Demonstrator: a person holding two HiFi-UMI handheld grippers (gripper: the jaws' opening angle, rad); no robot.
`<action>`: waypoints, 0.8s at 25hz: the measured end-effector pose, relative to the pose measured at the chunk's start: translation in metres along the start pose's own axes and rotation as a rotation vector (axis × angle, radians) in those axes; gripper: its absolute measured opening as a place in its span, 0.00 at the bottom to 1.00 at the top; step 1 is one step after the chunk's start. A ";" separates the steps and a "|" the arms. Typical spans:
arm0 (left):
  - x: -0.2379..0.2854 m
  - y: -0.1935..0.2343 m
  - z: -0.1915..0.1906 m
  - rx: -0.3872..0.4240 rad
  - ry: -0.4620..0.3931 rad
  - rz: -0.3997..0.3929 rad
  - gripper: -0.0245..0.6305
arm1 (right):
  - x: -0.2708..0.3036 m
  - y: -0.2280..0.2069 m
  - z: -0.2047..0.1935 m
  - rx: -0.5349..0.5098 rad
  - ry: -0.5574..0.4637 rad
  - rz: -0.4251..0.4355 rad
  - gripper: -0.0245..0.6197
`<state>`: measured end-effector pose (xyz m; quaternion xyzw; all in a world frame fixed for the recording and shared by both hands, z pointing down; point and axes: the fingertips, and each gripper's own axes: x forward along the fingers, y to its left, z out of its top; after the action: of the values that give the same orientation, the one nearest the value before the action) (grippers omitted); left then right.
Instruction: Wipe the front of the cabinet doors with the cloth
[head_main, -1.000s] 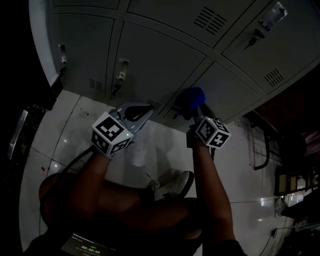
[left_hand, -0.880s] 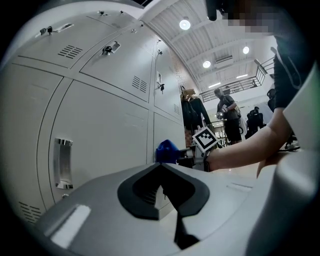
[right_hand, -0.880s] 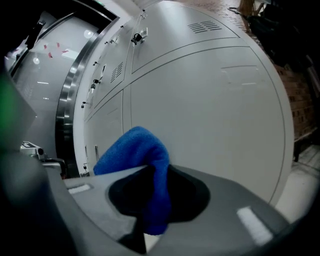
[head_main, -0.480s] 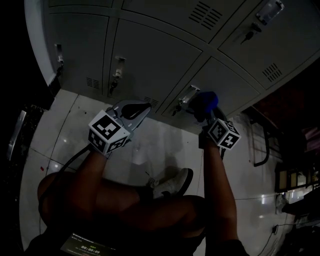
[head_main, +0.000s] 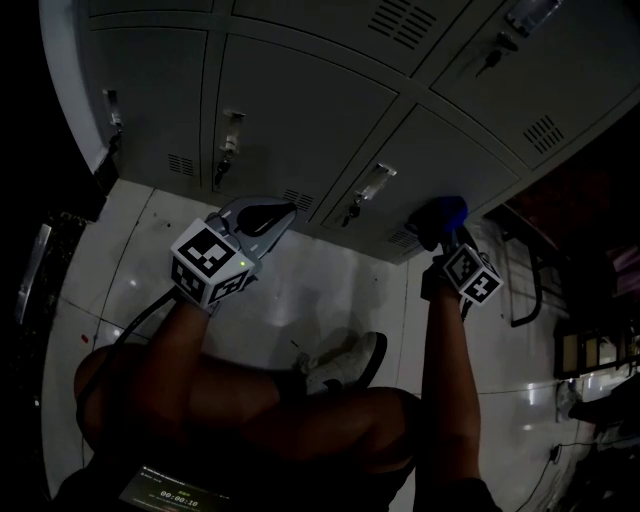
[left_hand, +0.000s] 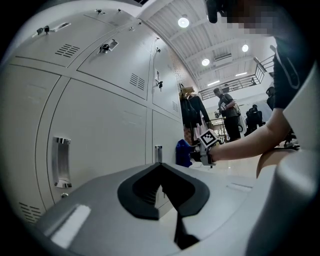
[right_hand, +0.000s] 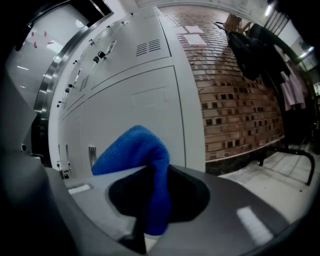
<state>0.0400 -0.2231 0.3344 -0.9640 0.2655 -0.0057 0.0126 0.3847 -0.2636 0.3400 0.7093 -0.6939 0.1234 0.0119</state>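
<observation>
Head view shows the big grey cabinet doors (head_main: 300, 110) across the top, and the shiny white floor (head_main: 300, 300) below them. The person is crouched low in front of the bottom row.

The right arm (head_main: 445, 390) has swung out to the right. A moment ago the right gripper (head_main: 445, 232) was close to the door handle (head_main: 375, 183) in the middle. Now it is well to the right of that handle, near the low right corner of the last bottom door.

The left gripper (head_main: 280, 213) has hardly moved. It hangs near the bottom of the doors and does no work. In the left gripper view its fingers (left_hand: 142, 192) are pressed together with nothing between them.

The blue cloth (head_main: 445, 212) went along with the right gripper. In the right gripper view the fingers pinch the cloth tight, and a soft blue lump sticks out past them toward the door. From the head view the cloth looks to be against the door, but I cannot be sure it touches.

I think this means one long wipe has gone across the low part of that door. The cloth is nearly at the end of the cabinet, so the next wipe likely has to turn back or go higher. Many doors above look still to do.
</observation>
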 end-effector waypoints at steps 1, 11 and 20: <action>0.000 0.000 0.000 0.001 0.001 0.001 0.04 | -0.002 -0.005 0.001 0.005 -0.001 -0.010 0.13; 0.002 0.001 -0.004 0.004 0.015 0.005 0.04 | -0.017 -0.043 -0.001 0.065 -0.009 -0.058 0.13; 0.001 -0.002 -0.001 0.008 0.011 0.000 0.04 | -0.030 0.050 -0.009 -0.112 0.026 0.107 0.13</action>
<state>0.0417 -0.2213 0.3358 -0.9639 0.2654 -0.0120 0.0151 0.3341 -0.2345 0.3356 0.6676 -0.7366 0.0939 0.0542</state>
